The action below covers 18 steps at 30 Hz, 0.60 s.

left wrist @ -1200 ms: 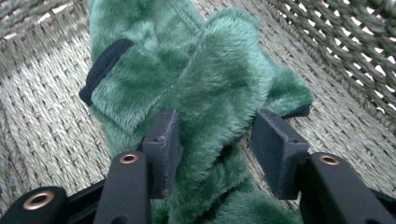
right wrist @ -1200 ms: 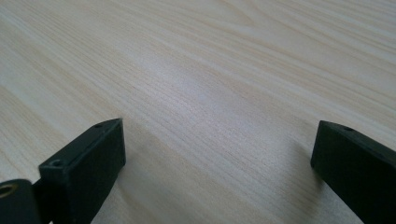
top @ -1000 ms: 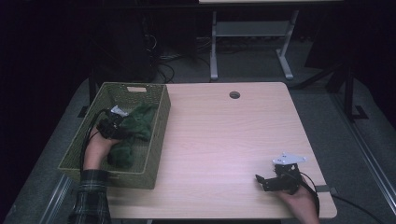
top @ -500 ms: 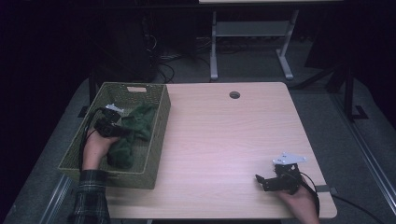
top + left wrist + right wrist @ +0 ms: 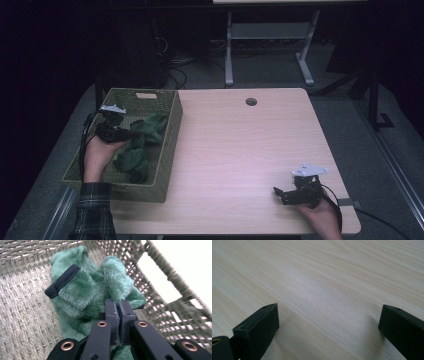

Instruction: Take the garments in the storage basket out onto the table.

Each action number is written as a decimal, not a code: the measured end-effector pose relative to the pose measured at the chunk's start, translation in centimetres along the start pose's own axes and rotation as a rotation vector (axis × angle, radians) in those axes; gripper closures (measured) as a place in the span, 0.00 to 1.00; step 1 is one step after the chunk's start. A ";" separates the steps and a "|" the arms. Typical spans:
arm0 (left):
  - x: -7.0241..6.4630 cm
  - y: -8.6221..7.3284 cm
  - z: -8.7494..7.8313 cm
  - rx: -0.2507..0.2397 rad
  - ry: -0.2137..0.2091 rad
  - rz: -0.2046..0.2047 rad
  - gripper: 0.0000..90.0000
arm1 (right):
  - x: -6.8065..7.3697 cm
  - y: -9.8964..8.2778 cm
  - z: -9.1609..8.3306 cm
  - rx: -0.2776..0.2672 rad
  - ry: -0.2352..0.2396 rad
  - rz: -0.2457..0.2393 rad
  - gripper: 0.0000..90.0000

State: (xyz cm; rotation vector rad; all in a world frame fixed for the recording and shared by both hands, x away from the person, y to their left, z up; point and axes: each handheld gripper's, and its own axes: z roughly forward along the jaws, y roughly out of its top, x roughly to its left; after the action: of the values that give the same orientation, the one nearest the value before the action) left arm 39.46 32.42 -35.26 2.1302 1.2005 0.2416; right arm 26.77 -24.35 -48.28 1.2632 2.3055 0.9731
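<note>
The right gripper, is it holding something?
No, the right gripper has its jaws wide apart over the bare table.

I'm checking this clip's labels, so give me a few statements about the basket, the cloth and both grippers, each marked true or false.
1. The left gripper is shut on the green fleece cloth. True.
2. The cloth lies on the bare table. False: it is inside the woven basket.
3. The right gripper is open over bare wood. True.
4. The right gripper holds a cloth. False: nothing is between its jaws.
5. The basket sits at the table's right edge. False: the left.
</note>
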 end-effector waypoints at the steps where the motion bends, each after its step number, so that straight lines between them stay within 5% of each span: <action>1: -0.1 0.1 -0.2 -0.009 -0.006 -0.002 0.97 | 0.0 0.0 0.0 0.000 0.000 0.001 0.03; 18: -1.9 3.1 -6.0 -0.160 -0.105 0.008 0.97 | 0.0 0.0 0.0 0.000 0.000 0.000 0.03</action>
State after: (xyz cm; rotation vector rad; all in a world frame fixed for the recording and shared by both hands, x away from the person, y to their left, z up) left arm 37.79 32.54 -28.43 1.9849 1.0755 0.2188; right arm 26.77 -24.35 -48.28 1.2636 2.3053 0.9729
